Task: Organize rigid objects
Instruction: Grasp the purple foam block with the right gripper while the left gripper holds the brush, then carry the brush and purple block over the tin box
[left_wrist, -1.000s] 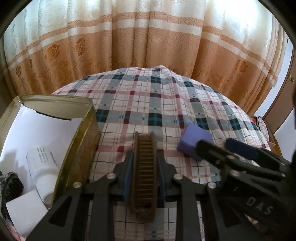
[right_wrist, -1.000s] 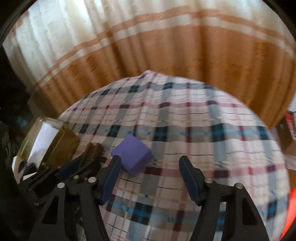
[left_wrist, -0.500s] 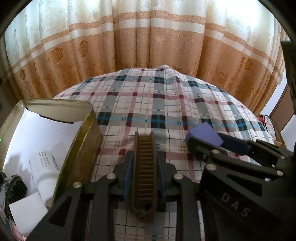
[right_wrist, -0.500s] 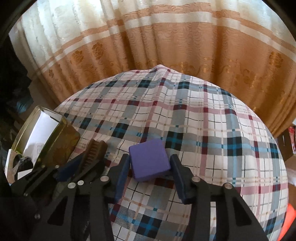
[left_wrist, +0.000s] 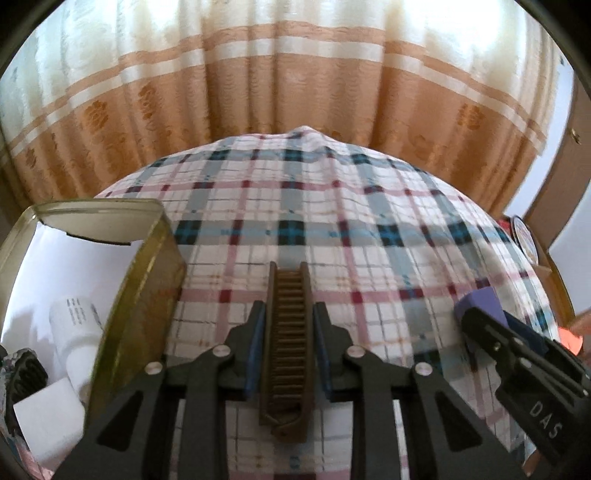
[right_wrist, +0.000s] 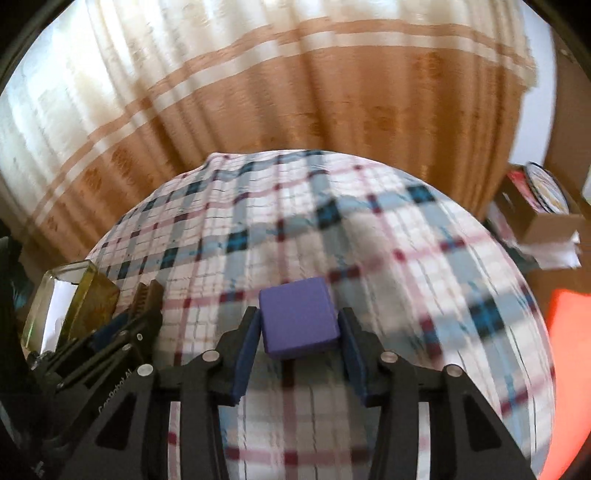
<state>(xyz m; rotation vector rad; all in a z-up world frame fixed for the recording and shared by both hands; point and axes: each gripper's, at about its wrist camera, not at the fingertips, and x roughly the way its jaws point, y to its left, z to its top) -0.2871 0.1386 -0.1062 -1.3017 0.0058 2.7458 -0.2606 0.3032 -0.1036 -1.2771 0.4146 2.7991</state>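
Observation:
My left gripper (left_wrist: 289, 314) is shut on a brown comb (left_wrist: 288, 354), which lies lengthwise between the blue pads above the plaid cloth (left_wrist: 332, 229). A gold tin (left_wrist: 147, 288) stands just left of it, holding a white bottle (left_wrist: 74, 328), a white box (left_wrist: 48, 421) and a dark item. My right gripper (right_wrist: 299, 319) has its jaws closing, with a purple block (right_wrist: 297, 314) between them and both pads against its sides. In the left wrist view that block (left_wrist: 484, 301) shows at the far right. The comb (right_wrist: 147, 297) and tin (right_wrist: 74, 306) appear at the left of the right wrist view.
A striped orange and cream curtain (left_wrist: 295, 110) hangs behind the table. A cardboard box (right_wrist: 546, 221) with a round item on it sits off the table's right edge, with something bright orange (right_wrist: 569, 350) below it.
The right gripper's jaws closed around the purple block, then carried it to the right, away from the left gripper. The left gripper and comb stayed put.

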